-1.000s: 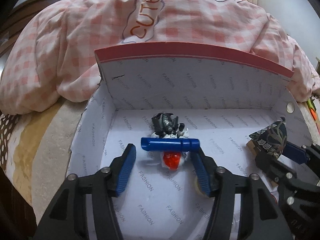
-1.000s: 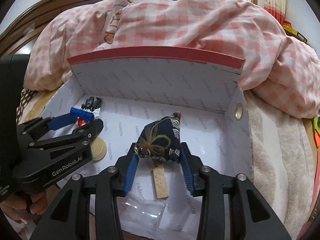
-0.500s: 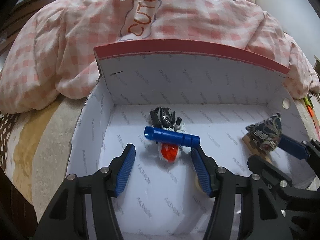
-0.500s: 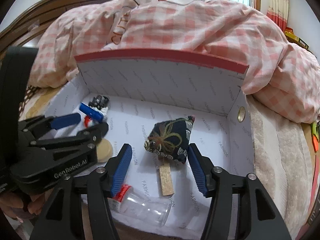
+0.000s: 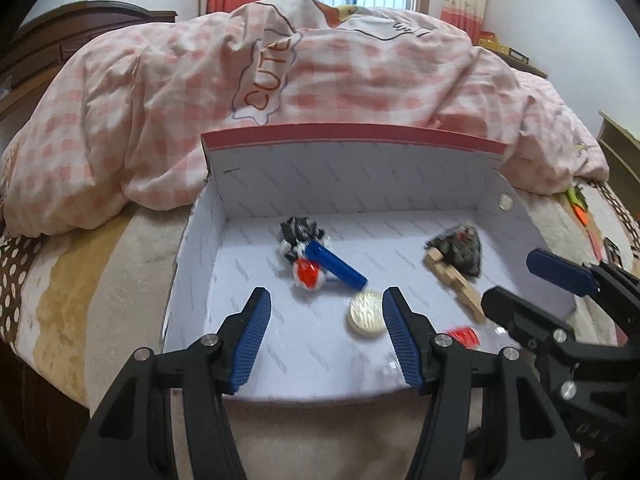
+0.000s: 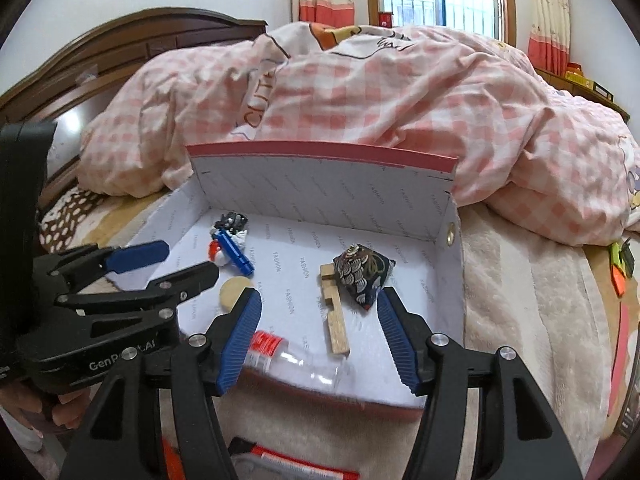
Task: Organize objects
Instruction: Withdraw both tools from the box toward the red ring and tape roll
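A white box (image 5: 352, 176) (image 6: 320, 192) with a red rim lies on the bed. Inside lie a blue tube (image 5: 336, 270) (image 6: 236, 254), a red-and-white ball (image 5: 308, 274), a black-and-white toy (image 5: 298, 232), a round tan disc (image 5: 366, 314) (image 6: 234, 290), a wooden piece (image 5: 456, 280) (image 6: 334, 316), a dark patterned pouch (image 5: 460, 246) (image 6: 362, 274) and a clear bottle with a red cap (image 6: 292, 358). My left gripper (image 5: 326, 340) is open and empty above the box's front edge. My right gripper (image 6: 318, 342) is open and empty, in front of the pouch.
A pink checked duvet (image 5: 320, 76) is heaped behind the box. A beige blanket (image 6: 520, 300) covers the bed to the right. A red-and-black tool (image 6: 280, 460) lies in front of the box. Orange and green items (image 6: 618, 268) lie at the far right.
Both grippers have pulled back and up from the box. The right one let go of the pouch, which now lies on the box floor. The blue tube has swung to a slant.
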`<act>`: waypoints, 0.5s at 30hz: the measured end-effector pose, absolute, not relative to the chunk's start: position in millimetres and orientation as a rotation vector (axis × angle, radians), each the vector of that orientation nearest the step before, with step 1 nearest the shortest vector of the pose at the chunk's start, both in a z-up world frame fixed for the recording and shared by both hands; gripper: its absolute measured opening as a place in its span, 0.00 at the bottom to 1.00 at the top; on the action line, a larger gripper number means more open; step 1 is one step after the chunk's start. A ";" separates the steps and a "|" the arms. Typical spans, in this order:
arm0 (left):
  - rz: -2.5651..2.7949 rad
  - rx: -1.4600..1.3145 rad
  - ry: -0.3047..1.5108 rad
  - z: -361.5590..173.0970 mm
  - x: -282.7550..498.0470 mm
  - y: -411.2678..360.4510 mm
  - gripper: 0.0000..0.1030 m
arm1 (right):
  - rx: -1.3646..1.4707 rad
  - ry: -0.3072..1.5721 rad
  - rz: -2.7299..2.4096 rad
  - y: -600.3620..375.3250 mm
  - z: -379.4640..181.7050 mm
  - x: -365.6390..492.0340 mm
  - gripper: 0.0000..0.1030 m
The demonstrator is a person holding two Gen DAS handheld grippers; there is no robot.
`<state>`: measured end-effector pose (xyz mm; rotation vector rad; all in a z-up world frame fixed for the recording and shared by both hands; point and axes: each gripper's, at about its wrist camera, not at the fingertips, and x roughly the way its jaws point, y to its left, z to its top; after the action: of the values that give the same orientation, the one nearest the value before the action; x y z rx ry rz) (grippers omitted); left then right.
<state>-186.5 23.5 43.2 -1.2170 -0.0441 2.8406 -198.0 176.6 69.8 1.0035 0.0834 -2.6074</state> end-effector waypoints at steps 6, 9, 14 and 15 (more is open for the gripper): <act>2.808 -1.197 -0.047 44.8 -159.6 31.0 0.57 | 0.979 0.045 -2.601 187.3 72.2 -169.7 0.60; 2.806 -1.164 -0.055 47.7 -143.6 30.8 0.57 | 0.974 0.026 -2.589 190.9 70.5 -155.4 0.60; 2.785 -1.117 -0.084 56.2 -121.1 29.6 0.57 | 0.966 0.035 -2.571 191.7 68.6 -129.3 0.60; 2.771 -1.111 -0.095 56.8 -116.6 29.4 0.57 | 0.966 0.036 -2.569 192.0 68.1 -125.8 0.60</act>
<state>-116.6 29.4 56.8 -1.1114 -0.0947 2.7711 -125.8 192.0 68.1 0.9657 0.0364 -2.5686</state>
